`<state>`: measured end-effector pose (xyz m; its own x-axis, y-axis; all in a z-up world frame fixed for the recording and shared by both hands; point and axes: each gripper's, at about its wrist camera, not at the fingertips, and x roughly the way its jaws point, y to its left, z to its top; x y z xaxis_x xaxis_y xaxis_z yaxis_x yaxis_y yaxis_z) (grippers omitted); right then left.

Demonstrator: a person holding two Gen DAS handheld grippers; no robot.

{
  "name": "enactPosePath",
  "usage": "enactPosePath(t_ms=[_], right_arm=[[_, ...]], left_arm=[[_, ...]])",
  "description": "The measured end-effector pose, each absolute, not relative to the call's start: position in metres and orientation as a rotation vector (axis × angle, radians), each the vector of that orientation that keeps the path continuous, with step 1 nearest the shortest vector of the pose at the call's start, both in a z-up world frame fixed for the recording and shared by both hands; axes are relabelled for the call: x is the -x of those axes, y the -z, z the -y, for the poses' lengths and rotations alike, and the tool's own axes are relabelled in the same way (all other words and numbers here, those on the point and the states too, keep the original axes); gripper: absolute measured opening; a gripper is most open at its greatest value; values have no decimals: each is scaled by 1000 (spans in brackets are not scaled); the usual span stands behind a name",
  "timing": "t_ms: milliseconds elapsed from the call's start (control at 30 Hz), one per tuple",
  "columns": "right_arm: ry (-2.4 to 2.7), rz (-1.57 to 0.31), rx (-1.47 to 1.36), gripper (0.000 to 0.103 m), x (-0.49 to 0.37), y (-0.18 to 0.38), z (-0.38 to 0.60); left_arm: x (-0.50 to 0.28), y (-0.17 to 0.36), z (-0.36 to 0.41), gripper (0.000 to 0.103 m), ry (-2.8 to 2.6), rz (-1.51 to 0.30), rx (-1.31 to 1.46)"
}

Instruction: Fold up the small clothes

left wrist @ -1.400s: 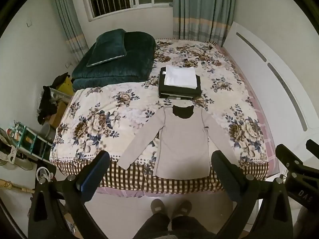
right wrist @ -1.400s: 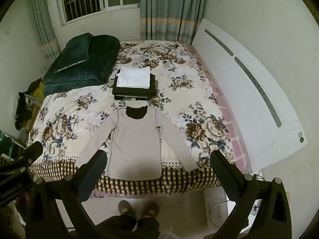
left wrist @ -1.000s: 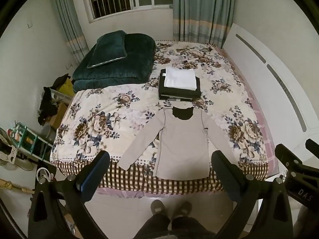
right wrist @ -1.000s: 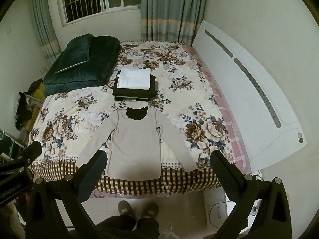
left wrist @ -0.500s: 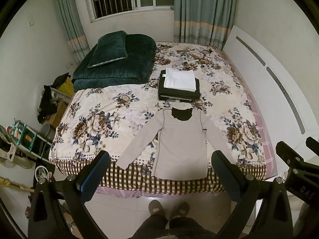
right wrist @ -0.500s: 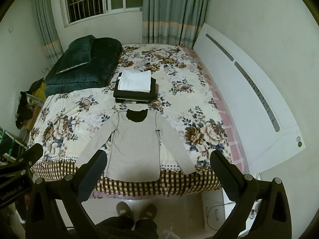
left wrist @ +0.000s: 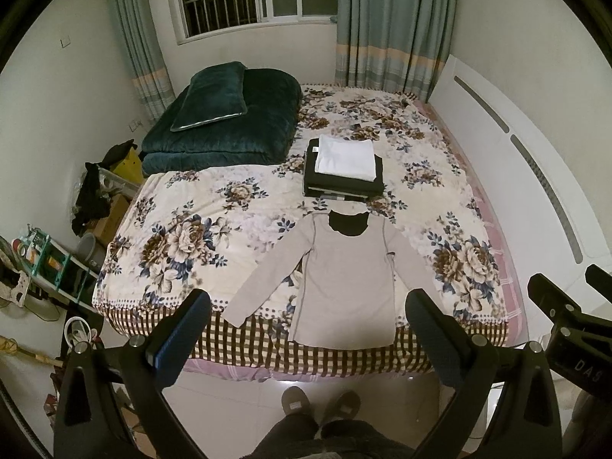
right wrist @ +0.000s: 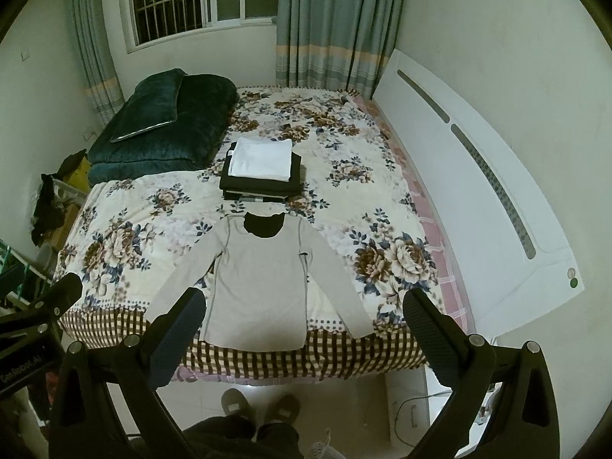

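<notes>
A grey long-sleeved shirt (left wrist: pixel 346 279) with a black collar lies flat, sleeves spread, at the near edge of the floral bed (left wrist: pixel 214 229); it also shows in the right wrist view (right wrist: pixel 260 283). A stack of folded clothes (left wrist: pixel 344 168), white on black, sits just beyond its collar, also in the right wrist view (right wrist: pixel 262 170). My left gripper (left wrist: pixel 306 336) is open and empty, held high above the bed's near edge. My right gripper (right wrist: pixel 302 332) is open and empty, likewise well above the shirt's hem.
A dark green quilt and pillow (left wrist: pixel 225 114) lie at the far left of the bed. A white headboard (right wrist: pixel 478 191) runs along the right side. Clutter and a shelf (left wrist: pixel 46 260) stand on the floor left. The person's slippered feet (left wrist: pixel 321 405) are at the bed's foot.
Both grippers have risen and drawn back slightly, so the bed looks a little farther away. The jaws stay open and the shirt has not moved.
</notes>
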<state>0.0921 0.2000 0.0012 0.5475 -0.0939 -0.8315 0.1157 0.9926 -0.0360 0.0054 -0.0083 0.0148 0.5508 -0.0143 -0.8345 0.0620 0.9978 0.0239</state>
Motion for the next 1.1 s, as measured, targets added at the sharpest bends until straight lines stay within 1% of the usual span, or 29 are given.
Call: enactPosePath(t_ms=[267,467,600,667,733,800,833,1000,1100], right_arm=[[124,-981,-25,103,-92,-3,-201],[123,-977,-21,103,-92,-1,-202],[125,-975,-25,103,-93,-11,-202],[123,-975,-22,103,-91,-6,-203],[121,-974,-25,103,-91,-11,-203],[119,-973,-24,103,-103,-34,-213],[118,-973,-25,103,-105,-38,-214],[118,-970,-23,103,-104,-31,-216],[118,-966,-22,103,-111,-41,-220]], left_arm=[[-12,-31,17,103,49,-983,-55],[-13,-30,17,103,51,-982,-49],[-10,-28,15,103,51,-978,-48],[-16,-34,9,103,49,-977,-44],[-19,-35,9,103,48,-975,-43],[-24,-38,10,103,48,-973,-43],[-26,-38,9,103,47,-972,-42],[-27,-40,8,103,47,-968,-42],[-29,-42,6,103,49,-967,-40]])
